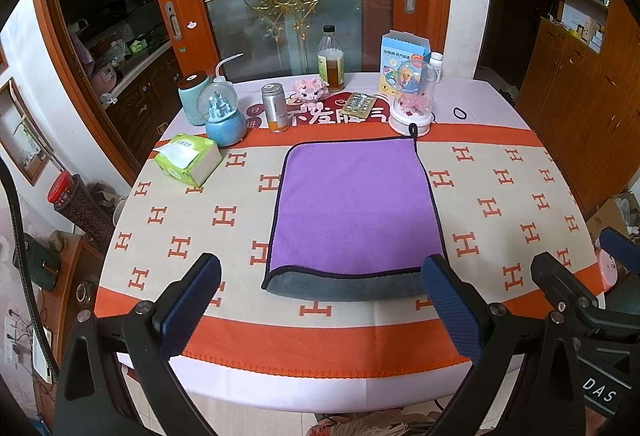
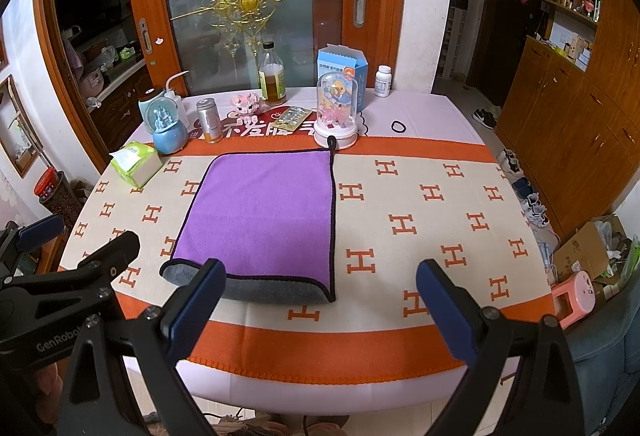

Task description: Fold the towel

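A purple towel [image 1: 356, 204] with a dark hem lies folded flat in the middle of the table; its grey underside shows along the near edge. It also shows in the right wrist view [image 2: 264, 212]. My left gripper [image 1: 320, 300] is open and empty, held above the near table edge just in front of the towel. My right gripper [image 2: 318, 306] is open and empty, to the right of the left one, near the towel's near right corner. The right gripper also shows at the right edge of the left wrist view [image 1: 580, 268].
An orange and cream cloth [image 1: 500, 204] covers the table. Along the far side stand a tissue pack [image 1: 188, 158], a snow globe [image 1: 224, 116], a metal can [image 1: 275, 107], a glass bottle [image 1: 331, 60], a blue box [image 1: 404, 60], a domed toy [image 1: 412, 100] and a hair tie [image 1: 461, 112].
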A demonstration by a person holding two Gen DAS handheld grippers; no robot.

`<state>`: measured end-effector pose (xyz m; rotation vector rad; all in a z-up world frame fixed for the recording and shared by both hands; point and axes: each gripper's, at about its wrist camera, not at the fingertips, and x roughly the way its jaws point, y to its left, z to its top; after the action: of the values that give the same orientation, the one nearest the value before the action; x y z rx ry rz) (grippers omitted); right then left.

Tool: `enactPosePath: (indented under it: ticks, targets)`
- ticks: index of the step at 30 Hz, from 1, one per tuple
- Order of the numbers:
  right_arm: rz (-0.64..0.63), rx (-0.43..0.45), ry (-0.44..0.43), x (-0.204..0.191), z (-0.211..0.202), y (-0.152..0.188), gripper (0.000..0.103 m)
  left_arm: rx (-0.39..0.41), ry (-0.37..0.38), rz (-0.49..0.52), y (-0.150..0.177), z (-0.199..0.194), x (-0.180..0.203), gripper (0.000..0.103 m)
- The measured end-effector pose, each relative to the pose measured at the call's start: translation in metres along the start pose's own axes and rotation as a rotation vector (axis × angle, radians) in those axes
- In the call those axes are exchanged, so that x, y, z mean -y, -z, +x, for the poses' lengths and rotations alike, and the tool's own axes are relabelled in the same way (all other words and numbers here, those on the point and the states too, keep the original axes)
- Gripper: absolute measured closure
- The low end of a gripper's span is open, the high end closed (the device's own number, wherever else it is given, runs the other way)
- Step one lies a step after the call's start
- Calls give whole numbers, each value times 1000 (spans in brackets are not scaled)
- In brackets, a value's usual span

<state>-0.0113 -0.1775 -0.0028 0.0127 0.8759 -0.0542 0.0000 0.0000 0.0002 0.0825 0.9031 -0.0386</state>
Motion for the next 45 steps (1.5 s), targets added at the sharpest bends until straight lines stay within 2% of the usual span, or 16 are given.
enactPosePath:
  ticks: [20,32,36,45]
  targets:
    - [-2,5,1,-3,-5,3,7,2,-2,1,0,0,0,3]
    - [-2,11,2,-7,-4,3,7,6,-2,2,2,4,-18,3]
    - [0,13,2,-12,-19,5,7,7,-3,3,2,0,-20,3]
    - [0,17,3,-9,-22,7,7,8,-3,3,2,0,-19,3]
